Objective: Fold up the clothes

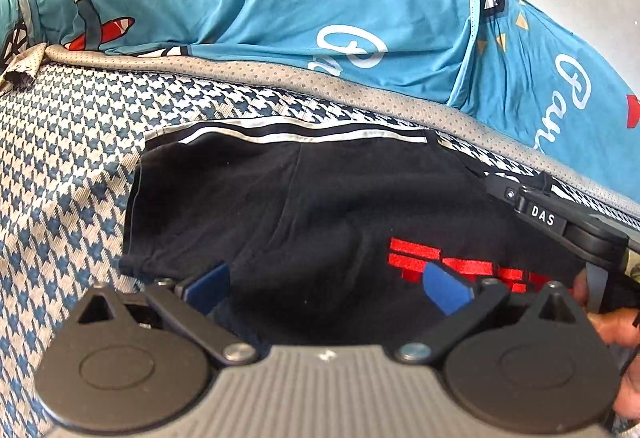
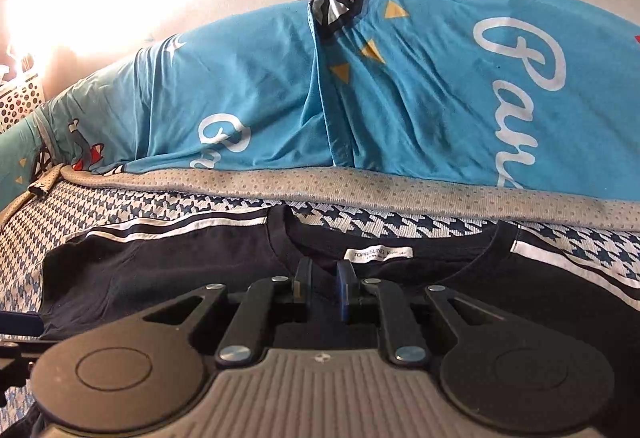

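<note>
My right hand-held gripper (image 2: 324,284) pinches the black T-shirt (image 2: 168,278) (just below its collar), while my left hand-held gripper (image 1: 326,286) hovers spread apart.

"DAS" is printed in white on the black right gripper (image 1: 544,215), seen in the left wrist view. "TOPFEELING" can be read on the white neck label (image 2: 378,253) of the black T-shirt (image 2: 160,270); its smaller print is illegible. White script beginning "Pau" is printed on the blue bedding (image 2: 440,97).
</note>
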